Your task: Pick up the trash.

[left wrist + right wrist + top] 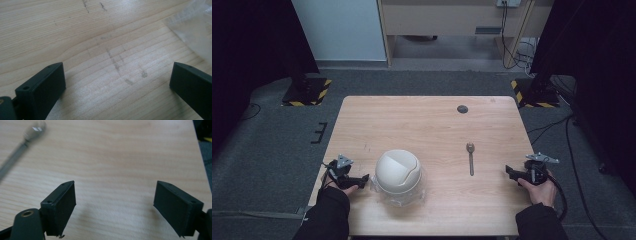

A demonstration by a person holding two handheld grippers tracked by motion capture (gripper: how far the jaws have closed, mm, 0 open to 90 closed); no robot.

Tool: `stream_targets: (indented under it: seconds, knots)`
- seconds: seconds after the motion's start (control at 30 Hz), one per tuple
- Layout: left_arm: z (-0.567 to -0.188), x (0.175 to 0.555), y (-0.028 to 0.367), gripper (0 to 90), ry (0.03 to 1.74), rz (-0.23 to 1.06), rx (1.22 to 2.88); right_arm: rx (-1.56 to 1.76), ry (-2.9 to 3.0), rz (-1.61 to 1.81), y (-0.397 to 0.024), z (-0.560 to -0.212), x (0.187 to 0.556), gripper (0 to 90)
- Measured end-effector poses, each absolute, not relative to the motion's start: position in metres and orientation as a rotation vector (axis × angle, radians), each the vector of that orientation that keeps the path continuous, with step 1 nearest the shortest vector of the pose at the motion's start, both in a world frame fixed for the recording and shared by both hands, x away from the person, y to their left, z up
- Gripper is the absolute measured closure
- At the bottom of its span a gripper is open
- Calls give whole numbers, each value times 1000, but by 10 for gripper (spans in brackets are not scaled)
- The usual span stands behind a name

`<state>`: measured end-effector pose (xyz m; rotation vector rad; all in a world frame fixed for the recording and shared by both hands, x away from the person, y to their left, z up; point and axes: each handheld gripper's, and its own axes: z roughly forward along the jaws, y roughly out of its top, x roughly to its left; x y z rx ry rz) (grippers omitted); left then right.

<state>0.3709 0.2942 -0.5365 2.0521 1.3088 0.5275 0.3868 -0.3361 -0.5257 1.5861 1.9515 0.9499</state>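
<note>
A white rounded bowl-like object (397,171) sits inside a clear plastic container (399,192) at the table's front left. A metal spoon (470,157) lies right of centre, bowl end away from me; the right gripper view shows the spoon (22,142) at its upper left. My left gripper (362,179) rests on the table just left of the container, jaws wide apart over bare wood (117,75); clear plastic (195,32) shows at that view's right. My right gripper (510,172) stands open near the table's right edge, right of the spoon, nothing between its jaws (115,202).
The wooden table (427,120) has a small dark round disc (462,109) near its far edge. Grey carpet surrounds it, with black stands on yellow-striped bases (307,92) at both far corners and cables (562,125) on the floor at right.
</note>
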Motion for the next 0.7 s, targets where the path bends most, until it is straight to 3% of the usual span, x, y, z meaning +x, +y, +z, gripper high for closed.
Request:
stream_targets:
  seconds: [0.7]
  knots:
    - [-536, 371, 293, 0, 1313, 532, 2053, 1317, 1857, 1307, -312, -456, 380, 177]
